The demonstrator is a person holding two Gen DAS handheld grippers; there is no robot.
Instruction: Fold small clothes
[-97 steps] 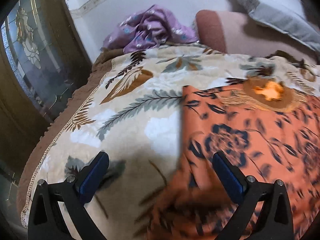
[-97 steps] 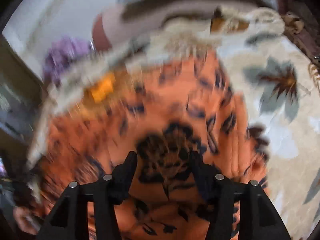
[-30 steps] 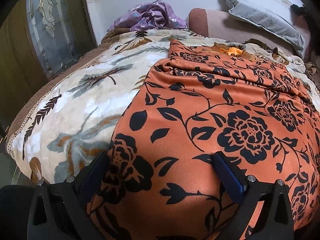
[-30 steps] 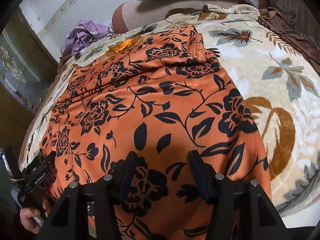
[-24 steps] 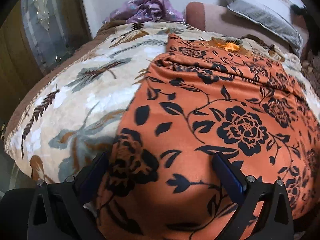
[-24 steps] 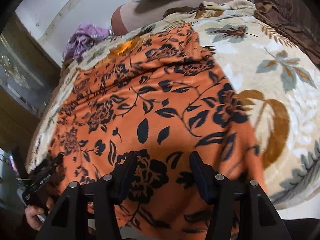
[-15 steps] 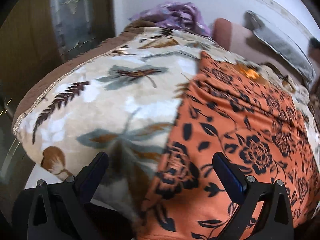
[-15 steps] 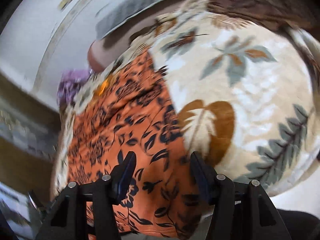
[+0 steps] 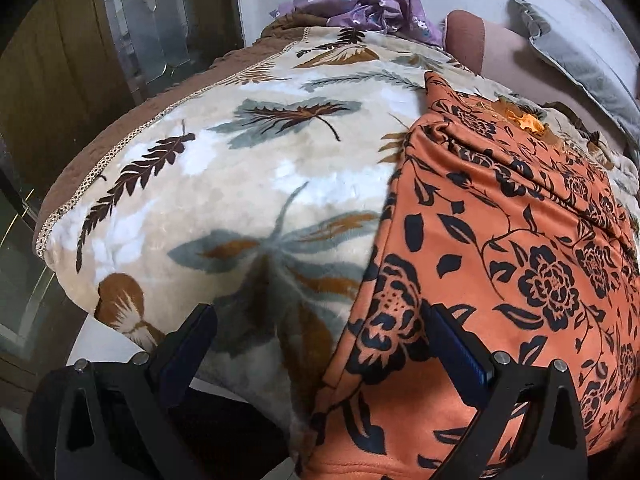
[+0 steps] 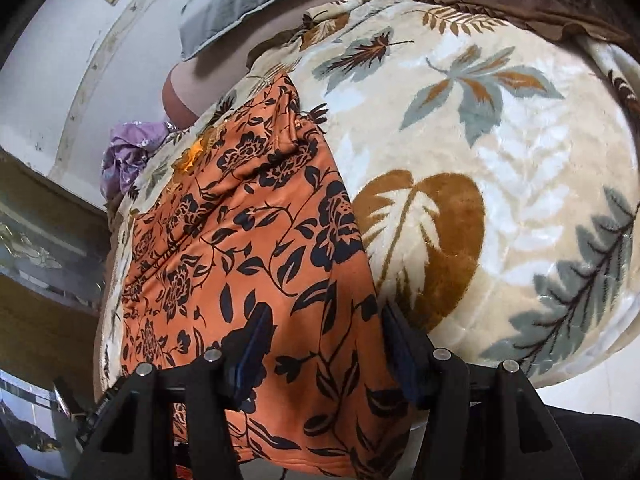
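An orange garment with black flowers (image 9: 520,248) lies spread flat on the bed, its near hem hanging over the front edge; it also shows in the right wrist view (image 10: 248,240). My left gripper (image 9: 320,344) is open at the garment's near left corner, with the cloth edge between its fingers. My right gripper (image 10: 326,344) is open at the near right corner, with the cloth's right edge between its fingers. Neither holds the cloth.
A cream leaf-patterned blanket (image 9: 240,184) covers the bed. A purple garment (image 9: 368,4) lies bunched at the far left by the wall. A brown bolster (image 9: 480,40) and grey pillow (image 9: 576,60) lie at the head. A glass-panelled door (image 9: 152,32) stands left.
Both grippers have swung outward from over the middle of the garment to its near corners, the left one leftward and the right one rightward. The garment lies as before.
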